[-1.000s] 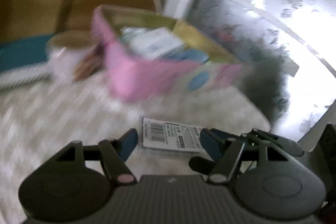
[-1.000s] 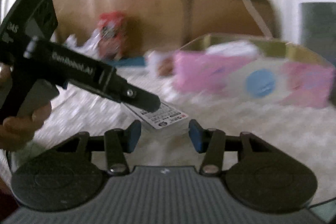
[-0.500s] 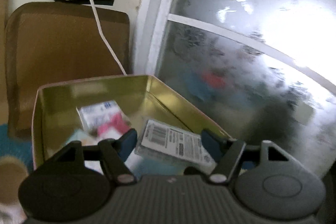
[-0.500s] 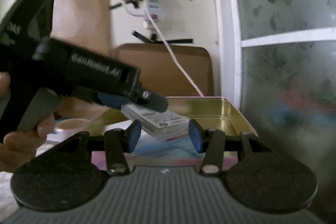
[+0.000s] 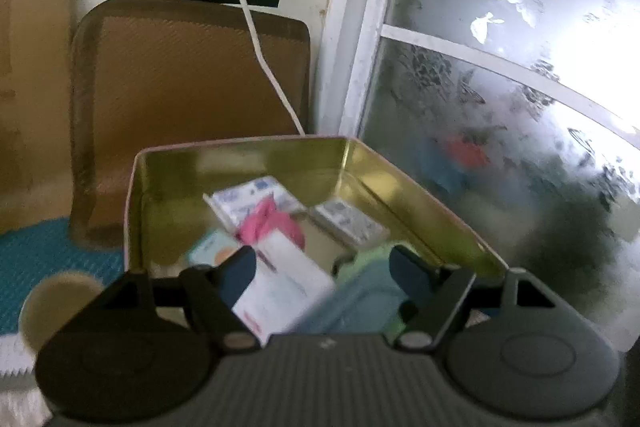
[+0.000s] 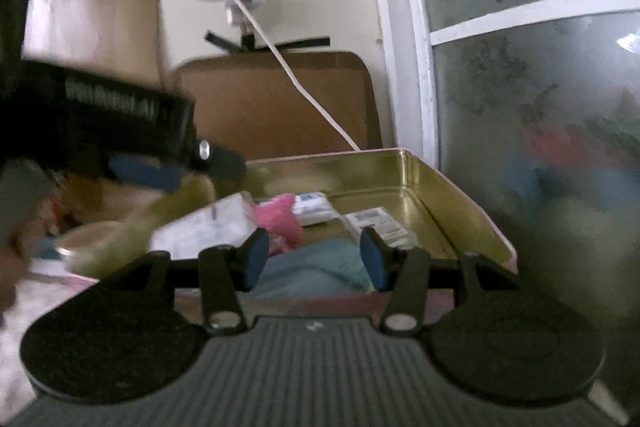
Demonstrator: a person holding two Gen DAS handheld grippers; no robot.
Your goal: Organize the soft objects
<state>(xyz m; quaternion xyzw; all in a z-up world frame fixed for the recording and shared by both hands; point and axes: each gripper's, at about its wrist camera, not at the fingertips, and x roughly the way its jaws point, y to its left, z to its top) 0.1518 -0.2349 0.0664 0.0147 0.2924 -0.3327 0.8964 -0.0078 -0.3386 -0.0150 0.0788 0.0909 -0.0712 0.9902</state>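
Observation:
A pink tin box with a gold inside point(image 5: 360, 163) point(image 6: 420, 171) holds tissue packs, a pink soft item point(image 5: 268, 223) point(image 6: 280, 219) and a teal cloth point(image 5: 360, 295) point(image 6: 320, 263). My left gripper point(image 5: 322, 267) is open and empty above the box's near end. A barcoded white pack point(image 5: 348, 223) point(image 6: 380, 223) lies on the box floor. Another white pack point(image 5: 284, 287) point(image 6: 208, 227) is blurred, just below the left gripper. My right gripper point(image 6: 312, 259) is open and empty over the near rim. The left gripper's body point(image 6: 120, 115) shows at its left.
A brown cushion point(image 5: 180, 87) leans on the wall behind the box. A white cable point(image 5: 256, 39) hangs from a wall socket to the box's back edge. Frosted glass point(image 5: 520, 107) stands to the right. A round cup point(image 5: 52, 303) and a teal mat point(image 5: 40, 251) lie at the left.
The left gripper has let go of the barcoded white pack, which now lies in the box. Both grippers moved from the bedding up over the box.

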